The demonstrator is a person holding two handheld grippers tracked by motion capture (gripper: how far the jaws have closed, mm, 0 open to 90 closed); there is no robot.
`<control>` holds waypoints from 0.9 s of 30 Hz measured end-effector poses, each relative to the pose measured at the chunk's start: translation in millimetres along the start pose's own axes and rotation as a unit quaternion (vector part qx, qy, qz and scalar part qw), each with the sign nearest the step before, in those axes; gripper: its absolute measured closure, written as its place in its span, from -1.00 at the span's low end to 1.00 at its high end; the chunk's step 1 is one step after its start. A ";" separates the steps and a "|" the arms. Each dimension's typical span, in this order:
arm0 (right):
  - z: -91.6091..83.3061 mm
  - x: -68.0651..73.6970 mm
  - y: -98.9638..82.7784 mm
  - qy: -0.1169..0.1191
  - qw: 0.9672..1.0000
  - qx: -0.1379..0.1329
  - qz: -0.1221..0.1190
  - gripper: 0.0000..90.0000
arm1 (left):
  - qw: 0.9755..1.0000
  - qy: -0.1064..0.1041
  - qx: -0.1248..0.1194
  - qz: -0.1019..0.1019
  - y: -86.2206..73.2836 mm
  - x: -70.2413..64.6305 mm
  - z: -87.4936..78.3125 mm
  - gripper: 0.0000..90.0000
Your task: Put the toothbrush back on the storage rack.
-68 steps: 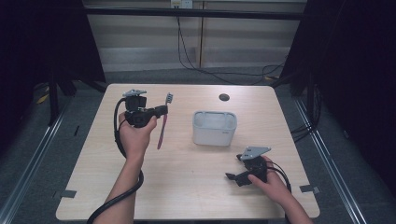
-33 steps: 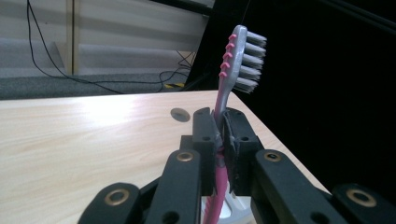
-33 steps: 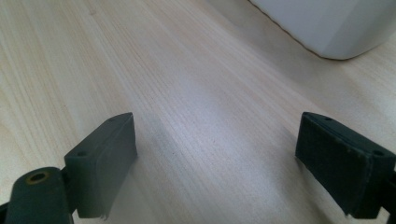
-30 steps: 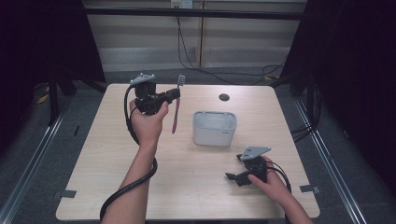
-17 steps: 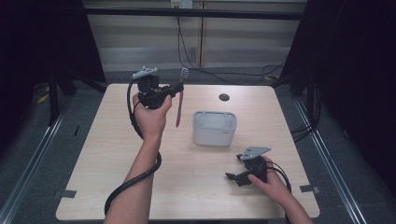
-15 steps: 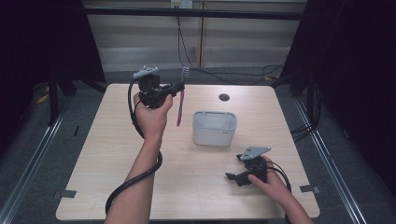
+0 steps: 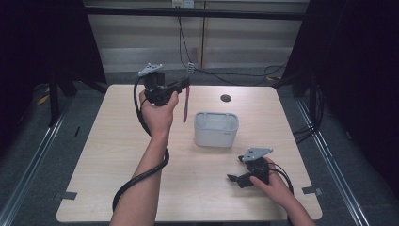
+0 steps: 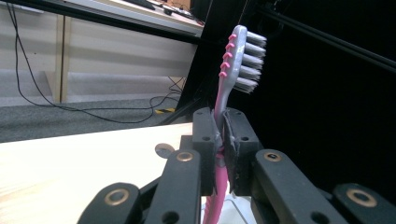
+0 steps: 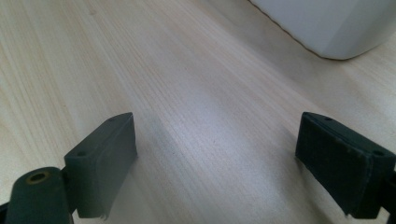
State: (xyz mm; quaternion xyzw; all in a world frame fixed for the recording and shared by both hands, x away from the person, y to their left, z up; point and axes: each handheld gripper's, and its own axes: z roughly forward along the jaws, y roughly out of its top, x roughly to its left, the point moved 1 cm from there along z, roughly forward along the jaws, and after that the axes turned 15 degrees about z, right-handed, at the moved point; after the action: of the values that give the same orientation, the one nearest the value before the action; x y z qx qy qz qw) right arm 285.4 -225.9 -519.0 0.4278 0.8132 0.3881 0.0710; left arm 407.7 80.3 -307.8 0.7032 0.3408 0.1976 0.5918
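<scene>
Now lifted off table | left gripper [image 7: 181, 85] clamping pink toothbrush [image 7: 186, 99], nearing white holder [image 7: 216, 129] at 5 o'clock | right gripper [image 7: 238, 178] resting, jaws gaping.

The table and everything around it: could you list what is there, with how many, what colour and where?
toothbrush: one, pink and grey, upright in the left gripper, bristle end up, above the table's far left part
bin: one, white, open-topped, near the table's middle
round hole cover: one, dark, at the table's far edge
table: one, light wood
cables: several, black, on the floor behind the table
left gripper: one, black, raised, shut on the toothbrush
right gripper: one, black, jaws open, low over the table's near right part
forearms: two, entering from the near edge
</scene>
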 end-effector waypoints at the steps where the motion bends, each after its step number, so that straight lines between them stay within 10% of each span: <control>1: 0.0 -0.1 0.0 0.001 1.000 0.000 0.000 -0.74 | 1.000 -0.001 0.000 0.000 0.3 0.0 0.7 0.87; 27: 0.0 0.0 0.0 0.000 1.000 0.000 0.001 -0.74 | 1.000 -0.006 -0.012 0.009 -4.3 -3.1 21.4 0.87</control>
State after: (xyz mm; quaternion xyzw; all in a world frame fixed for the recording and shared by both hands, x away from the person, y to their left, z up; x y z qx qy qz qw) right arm 285.4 -225.9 -518.9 0.4285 0.8127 0.3883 0.0709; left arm 419.0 63.4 -316.3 0.7004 0.3284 0.2031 0.6003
